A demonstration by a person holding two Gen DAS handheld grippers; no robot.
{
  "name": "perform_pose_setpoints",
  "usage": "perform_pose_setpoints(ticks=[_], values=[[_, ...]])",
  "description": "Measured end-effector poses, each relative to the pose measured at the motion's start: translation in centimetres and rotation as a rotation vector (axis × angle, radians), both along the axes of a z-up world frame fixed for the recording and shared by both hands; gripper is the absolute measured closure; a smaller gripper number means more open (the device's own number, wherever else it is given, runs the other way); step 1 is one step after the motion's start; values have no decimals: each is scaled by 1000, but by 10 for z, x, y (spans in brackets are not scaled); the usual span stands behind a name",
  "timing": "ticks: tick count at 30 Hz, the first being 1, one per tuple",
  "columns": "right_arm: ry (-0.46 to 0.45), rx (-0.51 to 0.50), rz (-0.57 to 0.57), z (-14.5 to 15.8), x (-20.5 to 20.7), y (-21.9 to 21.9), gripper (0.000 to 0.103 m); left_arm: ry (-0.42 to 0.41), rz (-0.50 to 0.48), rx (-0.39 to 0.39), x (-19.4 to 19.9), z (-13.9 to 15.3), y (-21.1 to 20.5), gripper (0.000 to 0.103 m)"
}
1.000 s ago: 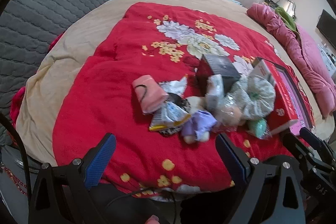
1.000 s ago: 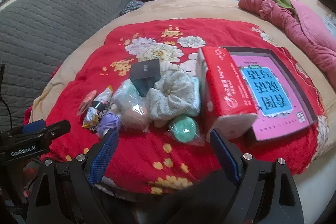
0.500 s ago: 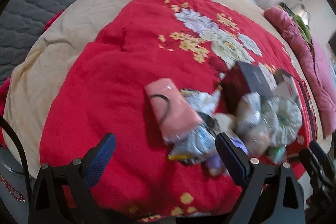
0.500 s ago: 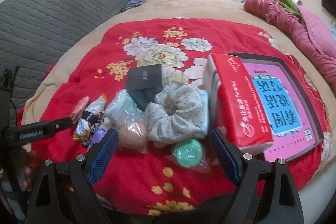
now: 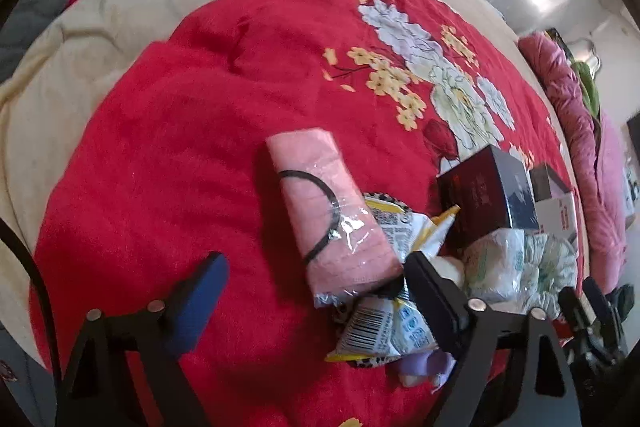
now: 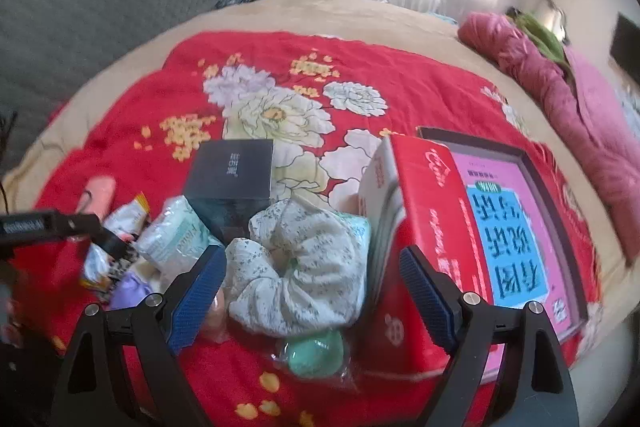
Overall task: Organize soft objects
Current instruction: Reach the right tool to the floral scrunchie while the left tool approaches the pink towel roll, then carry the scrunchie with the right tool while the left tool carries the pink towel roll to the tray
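Note:
A pile of small items lies on a red flowered blanket [image 5: 208, 115]. A pink folded cloth in clear wrap [image 5: 330, 207] lies at the pile's left edge. My left gripper [image 5: 316, 291] is open, its jaws on either side of the cloth's near end. In the right wrist view a white floral scrunchie [image 6: 304, 263] lies in the middle, with a green ball in plastic [image 6: 316, 353] in front of it. My right gripper [image 6: 312, 291] is open and straddles the scrunchie from the near side. The left gripper also shows at the left of this view [image 6: 60, 227].
A dark box [image 6: 234, 173], a red tissue box [image 6: 430, 227] and a pink-faced flat box [image 6: 512, 219] stand by the pile. Snack packets [image 5: 384, 327], a white tissue pack [image 6: 176, 241] and a purple soft item [image 6: 128, 287] lie among it. A grey headboard [image 6: 100, 19] is far left.
Both grippers moved forward and down toward the pile. The left one closed in on the pink cloth, the right one on the scrunchie. Both stayed open.

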State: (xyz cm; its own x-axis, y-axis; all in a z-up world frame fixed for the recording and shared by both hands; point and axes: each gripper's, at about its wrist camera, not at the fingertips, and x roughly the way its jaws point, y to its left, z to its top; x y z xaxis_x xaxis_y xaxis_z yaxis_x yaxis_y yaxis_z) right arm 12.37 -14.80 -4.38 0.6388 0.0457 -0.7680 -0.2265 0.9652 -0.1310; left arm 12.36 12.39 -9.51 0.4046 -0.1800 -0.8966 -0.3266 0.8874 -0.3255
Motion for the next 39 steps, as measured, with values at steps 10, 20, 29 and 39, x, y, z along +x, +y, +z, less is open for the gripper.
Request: perform_pose_setpoints(ticks=[10, 20, 29, 39], values=[[6, -137, 21, -27, 11, 11, 68, 11, 38, -92, 8, -13, 16, 36], [3, -92, 12, -24, 12, 3, 71, -26, 55, -130, 11, -3, 27, 33], [-21, -50, 9, -19, 11, -3, 89, 44, 67, -88, 44, -15, 24, 33], [-110, 87, -41, 13, 2, -30, 90, 6, 91, -78, 42, -15, 26, 62]])
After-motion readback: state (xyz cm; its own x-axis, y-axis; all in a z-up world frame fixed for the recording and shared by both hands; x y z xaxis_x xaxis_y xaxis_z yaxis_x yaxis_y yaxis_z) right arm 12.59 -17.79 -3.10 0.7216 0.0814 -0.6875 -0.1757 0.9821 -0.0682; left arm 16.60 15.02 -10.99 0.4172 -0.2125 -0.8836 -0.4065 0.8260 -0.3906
